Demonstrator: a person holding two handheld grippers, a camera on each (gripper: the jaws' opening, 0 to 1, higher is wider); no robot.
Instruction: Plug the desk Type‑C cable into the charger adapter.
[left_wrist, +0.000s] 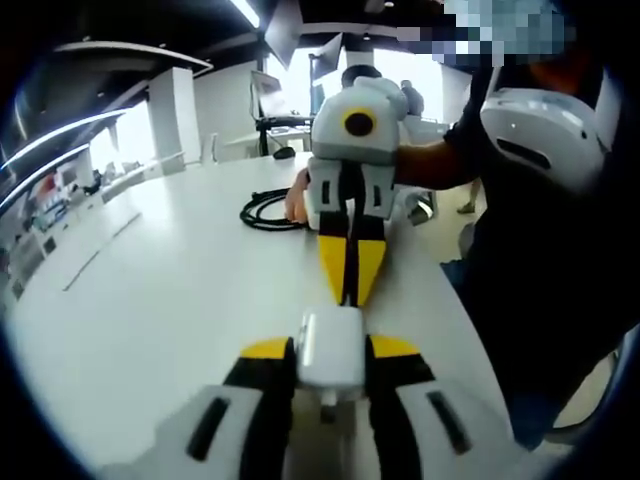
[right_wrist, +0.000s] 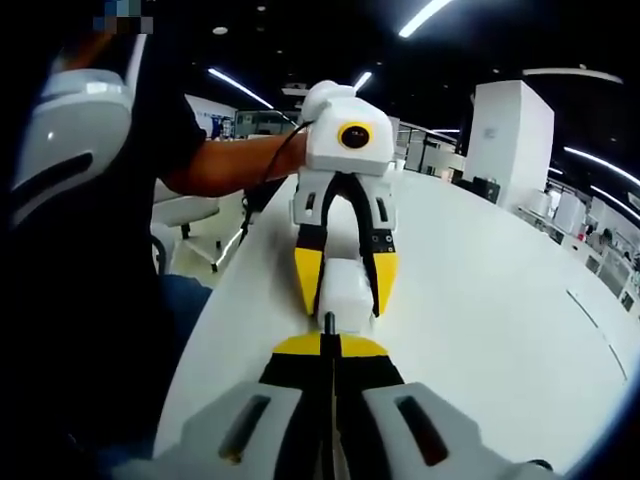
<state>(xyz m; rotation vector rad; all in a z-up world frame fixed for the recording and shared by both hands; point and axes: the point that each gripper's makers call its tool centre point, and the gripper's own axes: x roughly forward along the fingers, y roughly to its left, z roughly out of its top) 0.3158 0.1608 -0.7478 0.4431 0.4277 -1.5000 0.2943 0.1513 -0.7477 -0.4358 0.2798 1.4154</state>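
Note:
My left gripper (left_wrist: 330, 348) is shut on the white charger adapter (left_wrist: 331, 352), held just above the white table (left_wrist: 170, 300). My right gripper (left_wrist: 351, 285) comes in from beyond it, its yellow jaws shut and pointing at the adapter's far face. In the right gripper view, my right gripper (right_wrist: 328, 345) pinches the thin black Type-C plug (right_wrist: 328, 322), whose tip reaches the adapter (right_wrist: 342, 285) held in the left gripper (right_wrist: 345, 300). The rest of the black cable (left_wrist: 265, 212) lies coiled on the table behind the right gripper.
The person (left_wrist: 560, 250) stands at the table's curved edge (left_wrist: 455, 300), beside both grippers. A monitor (left_wrist: 268, 95) stands at the table's far end. White columns (right_wrist: 510, 135) and more desks lie beyond the table (right_wrist: 500, 300).

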